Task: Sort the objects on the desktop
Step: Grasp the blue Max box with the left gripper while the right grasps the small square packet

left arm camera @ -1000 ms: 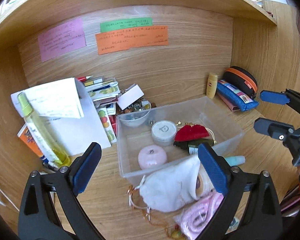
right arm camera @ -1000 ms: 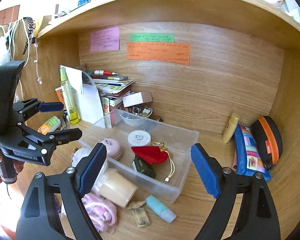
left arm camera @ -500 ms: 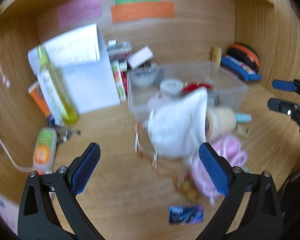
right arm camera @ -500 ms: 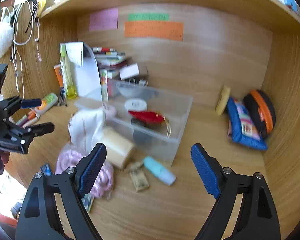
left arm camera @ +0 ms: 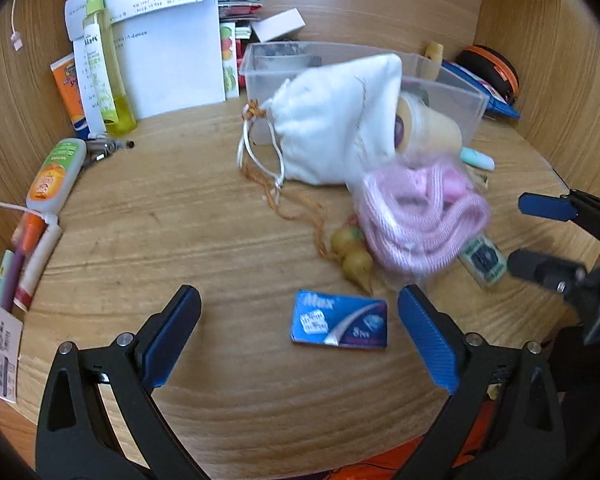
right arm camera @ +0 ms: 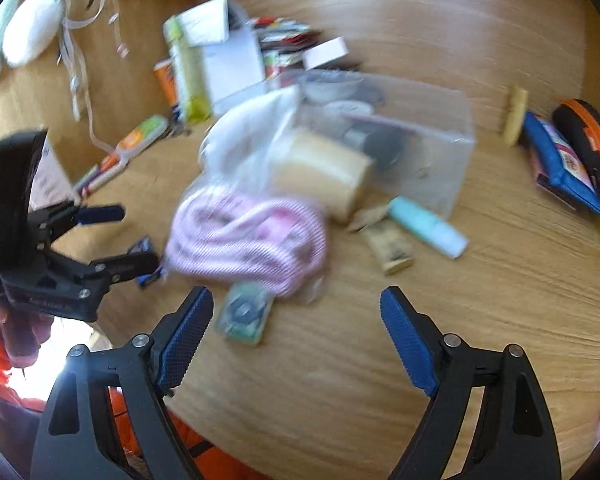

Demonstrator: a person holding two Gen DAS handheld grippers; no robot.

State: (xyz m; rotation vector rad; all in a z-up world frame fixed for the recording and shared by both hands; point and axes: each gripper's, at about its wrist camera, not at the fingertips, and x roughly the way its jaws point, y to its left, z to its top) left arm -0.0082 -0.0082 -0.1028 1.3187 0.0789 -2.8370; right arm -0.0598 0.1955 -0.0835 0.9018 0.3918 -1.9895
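Observation:
My left gripper (left arm camera: 300, 334) is open and empty above a blue card packet (left arm camera: 339, 325) on the wooden desk. A bagged pink cord (left arm camera: 420, 216), a white drawstring pouch (left arm camera: 336, 120), a tape roll (left arm camera: 428, 130) and two small gourd charms (left arm camera: 352, 254) lie in front of a clear bin (left arm camera: 476, 100). My right gripper (right arm camera: 296, 338) is open and empty, over a small green box (right arm camera: 244, 314) beside the pink cord (right arm camera: 248, 236). A teal tube (right arm camera: 428, 226) and a tan packet (right arm camera: 392, 250) lie to the right.
A yellow spray bottle (left arm camera: 104, 60), papers and books stand at the back left. An orange-capped tube (left arm camera: 56, 174) and pens (left arm camera: 24, 252) lie at the left edge. A blue pouch (right arm camera: 560, 162) and a black-and-orange case (right arm camera: 588, 136) sit at the right wall.
Both grippers have pulled back from the bin and tilted down toward the desk front. The blue card packet and green box have come into view near the fingers.

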